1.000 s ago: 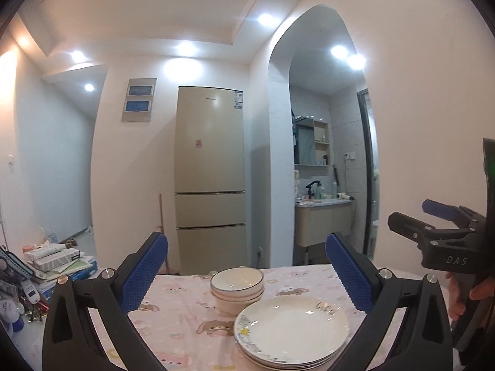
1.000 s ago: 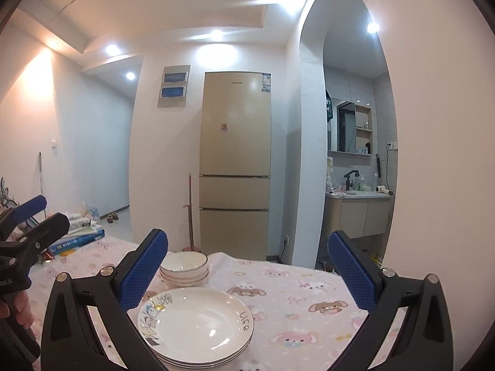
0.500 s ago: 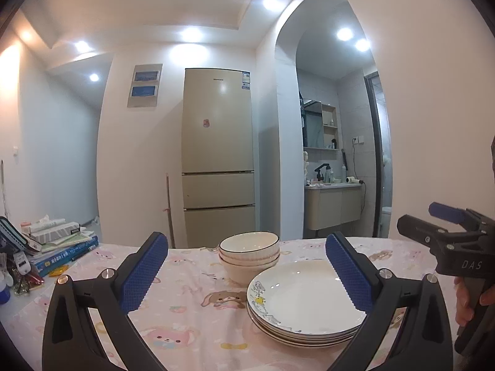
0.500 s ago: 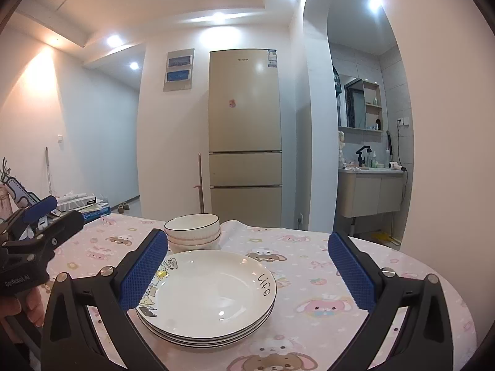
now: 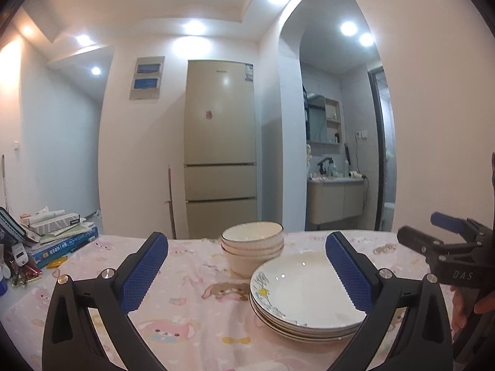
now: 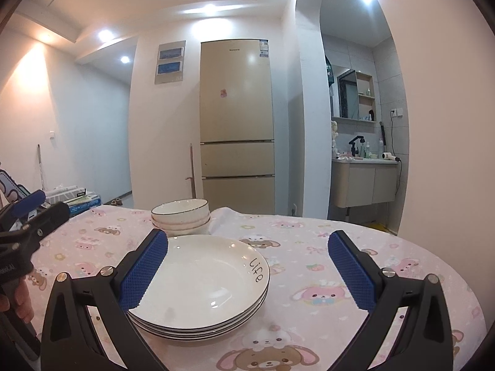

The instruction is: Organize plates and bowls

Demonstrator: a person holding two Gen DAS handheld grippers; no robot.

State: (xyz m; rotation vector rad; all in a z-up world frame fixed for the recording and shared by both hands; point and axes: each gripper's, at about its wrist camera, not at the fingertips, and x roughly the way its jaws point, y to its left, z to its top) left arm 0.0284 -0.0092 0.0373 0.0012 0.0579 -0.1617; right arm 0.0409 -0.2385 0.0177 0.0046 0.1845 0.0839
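Observation:
A stack of white plates [image 5: 304, 296] sits on the pink cartoon tablecloth [image 5: 191, 309]; it also shows in the right wrist view [image 6: 204, 281], its top plate marked "life". A stack of white bowls [image 5: 252, 249] stands just behind the plates, also in the right wrist view [image 6: 181, 218]. My left gripper [image 5: 247, 273] is open and empty, above the table near the stacks. My right gripper [image 6: 247, 266] is open and empty, its left finger [image 6: 145, 269] over the plates' left rim. Each gripper shows at the edge of the other's view.
Books and boxes [image 5: 58, 235] are piled at the table's left edge, with small clutter [image 5: 15, 266] beside them. A beige fridge [image 5: 219, 148] stands behind the table. An arched doorway leads to a bathroom vanity [image 5: 335, 198] at the right.
Both grippers have dropped and moved closer to the table, so plates and bowls appear larger and higher in view. Both stay open; nothing was grasped.

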